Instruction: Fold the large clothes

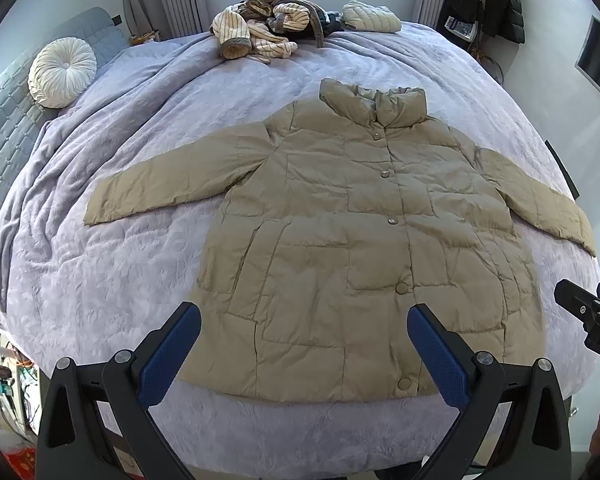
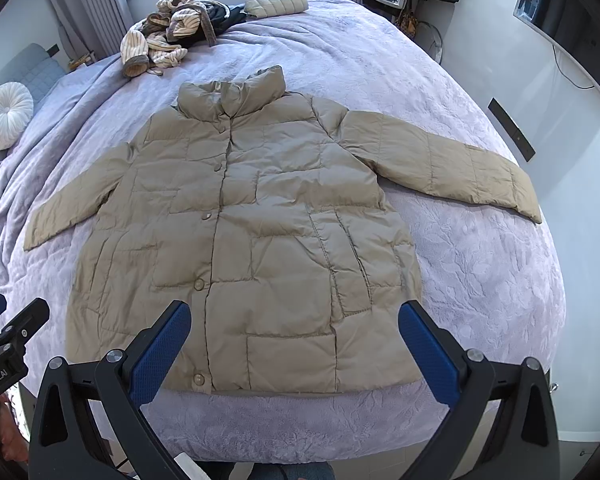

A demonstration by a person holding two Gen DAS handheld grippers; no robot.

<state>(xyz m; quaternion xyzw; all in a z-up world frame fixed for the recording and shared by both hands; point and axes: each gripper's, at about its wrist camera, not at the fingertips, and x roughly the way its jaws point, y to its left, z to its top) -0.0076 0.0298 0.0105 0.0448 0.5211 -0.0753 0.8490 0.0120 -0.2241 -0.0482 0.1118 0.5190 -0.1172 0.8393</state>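
Lilac blanket (image 1: 100, 280) covers the bed, where a khaki jacket (image 1: 340, 240) lies flat, sleeves spread, clothes pile (image 1: 260, 28) by the window; left gripper (image 1: 304, 344) and right gripper (image 2: 294, 344) hover wide, empty.

White lettering reading "enRobot.AI", its start cut off, stands on the left gripper (image 2: 4, 344) body in the right wrist view. The right gripper (image 1: 588, 312) shows only a "D" at the frame's edge.

both wrist views look down from the bed's (image 1: 100, 280) foot, sharing the jacket (image 1: 340, 240), seemingly near.
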